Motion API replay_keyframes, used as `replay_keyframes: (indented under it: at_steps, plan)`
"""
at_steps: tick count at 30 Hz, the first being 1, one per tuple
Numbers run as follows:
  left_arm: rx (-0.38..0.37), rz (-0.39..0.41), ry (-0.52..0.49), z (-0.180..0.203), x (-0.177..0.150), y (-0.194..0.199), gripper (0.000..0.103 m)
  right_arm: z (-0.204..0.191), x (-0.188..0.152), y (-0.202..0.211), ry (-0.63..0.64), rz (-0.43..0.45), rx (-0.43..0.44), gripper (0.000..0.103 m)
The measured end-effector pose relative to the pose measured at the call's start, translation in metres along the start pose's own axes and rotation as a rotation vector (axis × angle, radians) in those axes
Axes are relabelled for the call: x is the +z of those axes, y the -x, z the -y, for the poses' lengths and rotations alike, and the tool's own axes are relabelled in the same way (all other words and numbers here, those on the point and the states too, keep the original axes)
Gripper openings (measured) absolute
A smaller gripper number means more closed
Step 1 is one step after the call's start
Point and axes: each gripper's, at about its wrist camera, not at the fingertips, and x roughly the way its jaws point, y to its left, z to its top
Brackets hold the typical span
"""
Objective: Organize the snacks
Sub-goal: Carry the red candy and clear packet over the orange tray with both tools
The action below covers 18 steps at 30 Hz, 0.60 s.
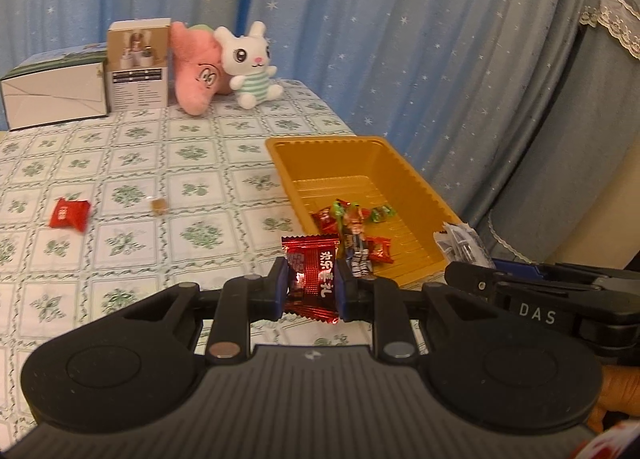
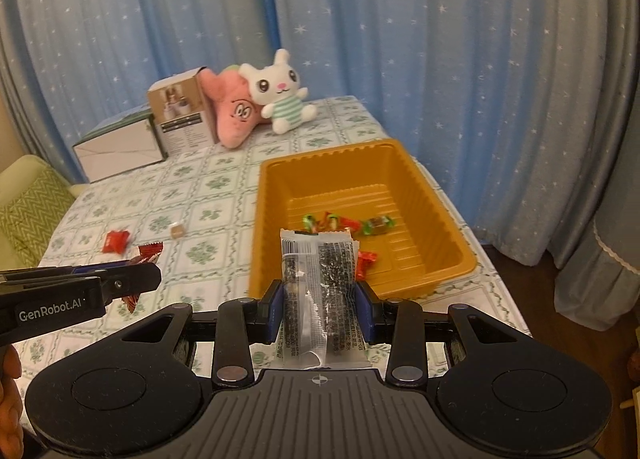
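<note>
My red candy [image 1: 311, 279] is pinched in the left gripper [image 1: 311, 286] and the clear sesame bar [image 2: 320, 291], long axis pointing ahead, is clamped in the right gripper [image 2: 320, 301]. The orange tray [image 2: 448, 227] lies just ahead of both, the right one nearer, I judge. It already holds several wrapped sweets [image 2: 344, 223]; one red candy [image 1: 69, 213] and a small brown cube [image 1: 158, 204] remain on the table [image 1: 120, 163].

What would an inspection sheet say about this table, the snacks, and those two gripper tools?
Surface: table under a green-patterned cloth.
Job's things: orange tray holding several candies; red candy and a small brown piece loose on the cloth.
Clutter: two boxes, pink plush, bunny plush.
Grippers: left gripper shut on a red packet; right gripper shut on a clear packet.
Cables: nothing seen.
Surroundings: blue star curtains.
</note>
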Motion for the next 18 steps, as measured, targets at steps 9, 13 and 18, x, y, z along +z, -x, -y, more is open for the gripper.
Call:
replay_keyframes:
  at_steps: [9,13,18]
  plan:
    - [-0.026,-0.014,-0.034,0.018,0.010,-0.023,0.021,0.024,0.009,-0.007,-0.035,0.005,-0.028,0.038]
    - [-0.038,-0.022,-0.045,0.025,0.015,-0.034,0.021,0.033,0.015,-0.012,-0.041,0.006,-0.034,0.038]
    - [-0.049,-0.031,-0.061,0.032,0.021,-0.050,0.021,0.040,0.023,-0.022,-0.043,0.008,-0.041,0.038]
